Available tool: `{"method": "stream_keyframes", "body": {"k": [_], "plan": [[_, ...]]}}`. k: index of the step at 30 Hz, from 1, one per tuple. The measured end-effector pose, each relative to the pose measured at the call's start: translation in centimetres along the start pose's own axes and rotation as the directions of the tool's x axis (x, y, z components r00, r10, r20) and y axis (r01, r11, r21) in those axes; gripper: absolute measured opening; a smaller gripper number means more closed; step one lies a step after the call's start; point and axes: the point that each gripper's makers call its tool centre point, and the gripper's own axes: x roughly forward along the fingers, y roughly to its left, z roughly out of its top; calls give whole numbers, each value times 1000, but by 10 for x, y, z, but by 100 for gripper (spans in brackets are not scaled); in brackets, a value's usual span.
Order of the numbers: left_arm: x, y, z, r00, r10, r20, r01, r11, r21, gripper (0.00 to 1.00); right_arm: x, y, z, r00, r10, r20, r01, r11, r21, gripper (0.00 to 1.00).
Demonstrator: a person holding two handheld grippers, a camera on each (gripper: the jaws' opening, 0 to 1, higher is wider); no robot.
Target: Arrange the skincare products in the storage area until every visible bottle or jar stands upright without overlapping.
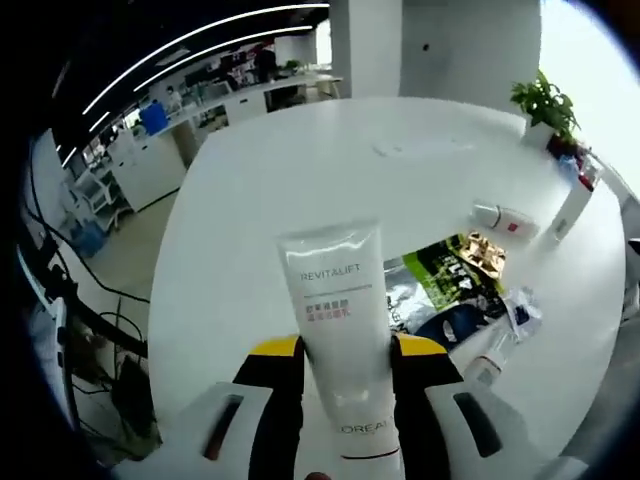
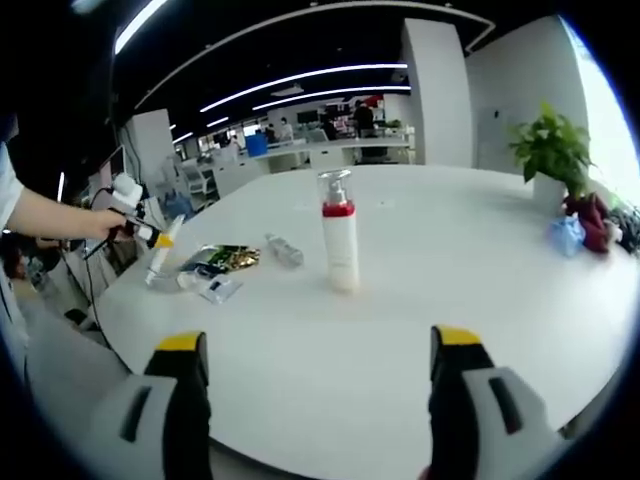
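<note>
A white Revitalift tube [image 1: 338,320] stands between my left gripper's [image 1: 345,352] yellow-tipped jaws, which are shut on it above the table's near edge. In the right gripper view that same tube [image 2: 161,250] hangs from the left gripper [image 2: 135,215] in a person's hand at the far left. A white pump bottle with a red collar [image 2: 340,235] stands upright mid-table, beyond my open right gripper [image 2: 318,345]; it also stands at the far right [image 1: 572,208]. A small white bottle [image 1: 505,218] lies on its side, and another small bottle [image 1: 488,362] lies near the sachets.
Green and dark foil sachets [image 1: 450,285] lie flat on the round white table [image 2: 330,380], seen again as sachets [image 2: 222,262] beside a lying small bottle [image 2: 285,250]. A potted plant [image 2: 550,150] and blue and dark red items [image 2: 575,228] sit at the far edge.
</note>
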Motion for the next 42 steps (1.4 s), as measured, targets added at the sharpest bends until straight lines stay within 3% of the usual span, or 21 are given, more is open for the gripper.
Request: {"method": "stream_keyframes", "body": {"k": [9,14,22,30,39,42], "plan": [[-20,-12,15,994,-19,105,17,1000,27,31,0,1,3,1000,4,15,-4,1000,-3,92],[-32,-25,22,986,-50,158,50,999,1,31,-1,1,4,1000,7,24,-7,1000,-2,92],[-42,-34,30,980,-38,194,33,999,28,30,-1,4,6,999,17,31,-17,1000,-10,92],[-64,-48,48,965,-43,258,40,999,15,30,-1,5,7,999,26,39,-26,1000,-13,91],[-80,-80,52,952,-53,303,50,999,18,30,-1,9,7,998,43,38,-42,999,-25,91],[-84,-92,55,942,-62,330,79,996,-38,30,0,10,7,998,46,39,-45,999,-28,91]]}}
